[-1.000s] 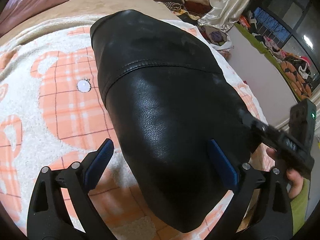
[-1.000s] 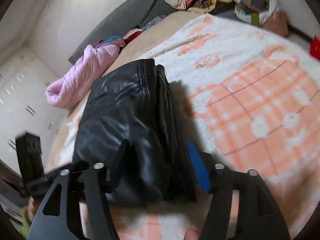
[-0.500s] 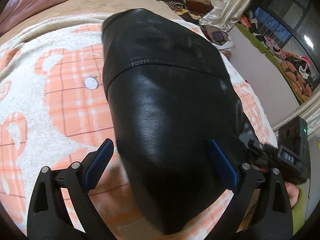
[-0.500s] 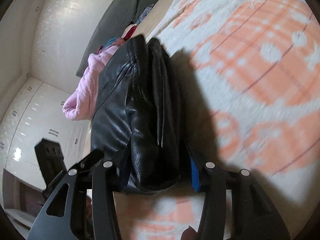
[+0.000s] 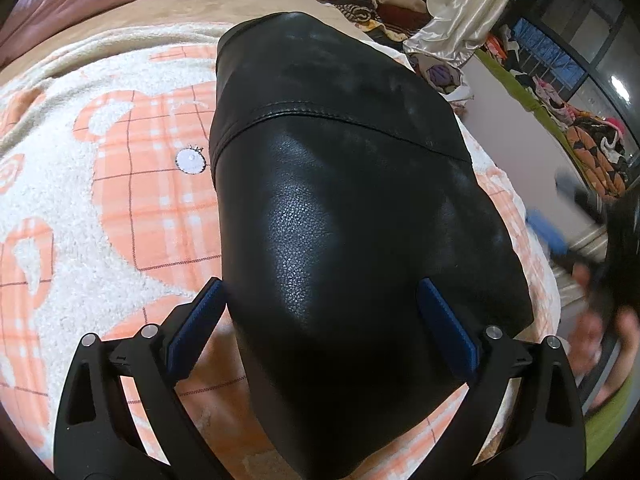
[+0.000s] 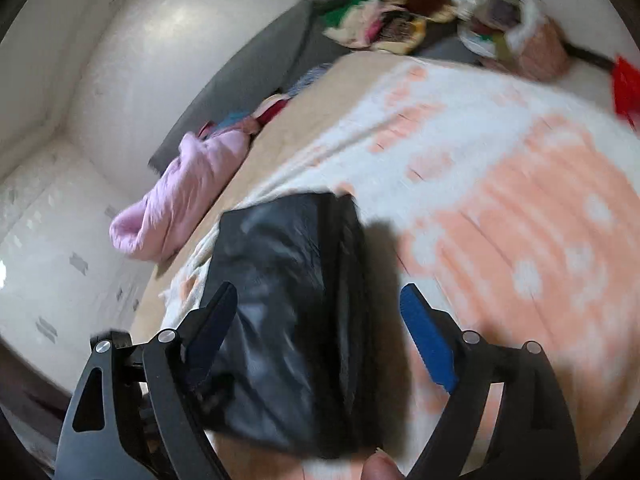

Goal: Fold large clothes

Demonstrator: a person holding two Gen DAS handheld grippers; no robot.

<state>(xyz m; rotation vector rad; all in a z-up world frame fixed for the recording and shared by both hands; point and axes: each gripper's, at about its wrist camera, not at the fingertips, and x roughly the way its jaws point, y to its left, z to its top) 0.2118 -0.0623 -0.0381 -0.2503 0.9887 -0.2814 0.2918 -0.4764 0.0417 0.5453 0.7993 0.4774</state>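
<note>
We are opening the right tongs [image 6: 316, 328] off the folded black leather jacket [image 5: 348, 240], left tongs [image 5: 320, 332] spread astride it: heavy, stiff, slick; gripping seamed edges looks best.

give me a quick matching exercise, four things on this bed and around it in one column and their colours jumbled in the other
Things:
1. folded leather jacket
2. puffy coat
3. blanket
4. gripper pads

Colours:
A. blue
B. white and orange
C. black
D. pink

Pairs: 1-C, 2-D, 3-B, 4-A
</note>
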